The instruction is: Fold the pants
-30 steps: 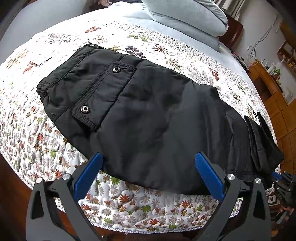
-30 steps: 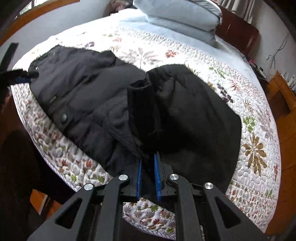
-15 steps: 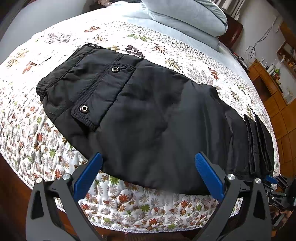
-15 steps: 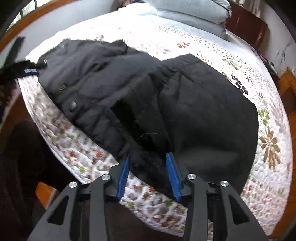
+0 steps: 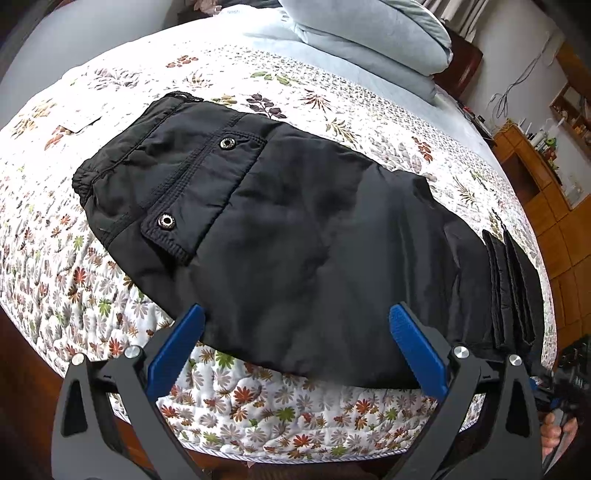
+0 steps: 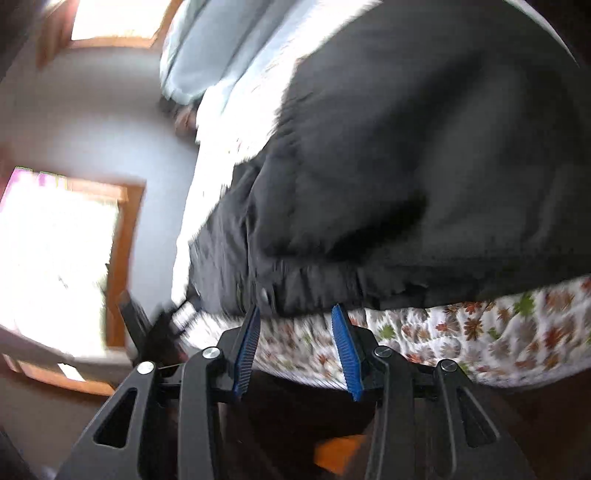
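Black pants [image 5: 295, 236] lie folded on the floral quilt [image 5: 55, 266], waistband at the left, snap pocket facing up, leg ends stacked at the right edge [image 5: 513, 291]. My left gripper [image 5: 295, 314] is open and empty, its blue pads on either side of the pants' near edge. In the blurred right wrist view the pants [image 6: 406, 166] fill the upper right. My right gripper [image 6: 295, 314] is open and empty just below their hem, off the bed's edge.
Folded light blue bedding [image 5: 369, 33] lies at the bed's far side. Wooden cabinets [image 5: 546, 199] stand at the right. A hand [image 5: 557, 428] shows at the lower right. Bright windows [image 6: 55, 266] and a grey wall show in the right wrist view.
My right gripper opened, let go of the pants' leg ends and pulled back off the bed, swinging sideways. The leg ends now lie flat. The left gripper has stayed put.
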Available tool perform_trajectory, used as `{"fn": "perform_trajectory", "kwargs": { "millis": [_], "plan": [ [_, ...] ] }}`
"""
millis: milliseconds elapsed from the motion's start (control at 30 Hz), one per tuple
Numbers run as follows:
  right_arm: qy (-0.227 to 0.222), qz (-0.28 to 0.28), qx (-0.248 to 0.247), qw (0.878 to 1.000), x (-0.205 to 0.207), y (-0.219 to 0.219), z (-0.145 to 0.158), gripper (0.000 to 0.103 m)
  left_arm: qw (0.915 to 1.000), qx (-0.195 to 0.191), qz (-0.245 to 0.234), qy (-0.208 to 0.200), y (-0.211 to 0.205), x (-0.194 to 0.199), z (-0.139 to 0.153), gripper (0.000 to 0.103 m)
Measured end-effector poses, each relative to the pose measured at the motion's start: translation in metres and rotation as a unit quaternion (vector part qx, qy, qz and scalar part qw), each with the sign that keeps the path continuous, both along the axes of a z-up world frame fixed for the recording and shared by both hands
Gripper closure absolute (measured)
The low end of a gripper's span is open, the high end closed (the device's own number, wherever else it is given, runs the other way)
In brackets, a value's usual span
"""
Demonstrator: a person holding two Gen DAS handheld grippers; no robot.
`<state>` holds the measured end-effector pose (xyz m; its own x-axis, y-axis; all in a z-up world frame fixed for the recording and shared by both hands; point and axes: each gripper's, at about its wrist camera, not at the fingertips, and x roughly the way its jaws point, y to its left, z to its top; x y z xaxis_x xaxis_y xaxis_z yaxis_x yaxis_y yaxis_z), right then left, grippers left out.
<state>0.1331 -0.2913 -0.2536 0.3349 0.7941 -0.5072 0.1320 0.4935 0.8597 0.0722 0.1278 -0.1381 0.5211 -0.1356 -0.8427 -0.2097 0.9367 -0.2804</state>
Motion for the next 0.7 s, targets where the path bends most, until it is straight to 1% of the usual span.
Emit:
{"fn": "perform_trajectory", "kwargs": {
  "millis": [100,300,367,400,433,533,600,700],
  "plan": [
    [0.006,-0.046,0.02,0.999,0.011,-0.012,-0.002,0.061,1.0,-0.001,0.001,-0.004,0.0,0.0,0.003,0.003],
    [0.035,-0.08,0.022,0.996,0.019,-0.012,-0.01,0.061,1.0,-0.002,0.003,-0.003,0.0,0.0,0.002,0.003],
    [0.038,-0.086,0.019,0.995,0.019,-0.011,-0.013,0.068,1.0,-0.003,0.002,-0.001,0.001,0.0,0.002,0.003],
    [0.039,-0.086,0.016,0.995,0.019,-0.011,-0.013,0.075,1.0,-0.002,0.002,-0.001,0.001,0.0,0.001,0.003],
    [0.041,-0.082,0.008,0.996,0.019,-0.012,-0.014,0.08,1.0,-0.001,0.002,-0.001,0.0,0.0,0.001,0.003],
    [0.038,-0.075,-0.006,0.996,0.02,-0.007,-0.013,0.085,1.0,-0.002,0.001,-0.001,0.0,0.0,0.001,0.003],
    [0.032,-0.066,-0.025,0.997,0.017,-0.005,-0.009,0.086,1.0,-0.002,0.001,0.002,-0.001,0.0,-0.001,0.003],
    [0.034,-0.058,-0.038,0.997,0.014,-0.01,-0.008,0.086,1.0,-0.002,0.0,0.004,-0.003,0.001,-0.003,0.003]
  ]
}}
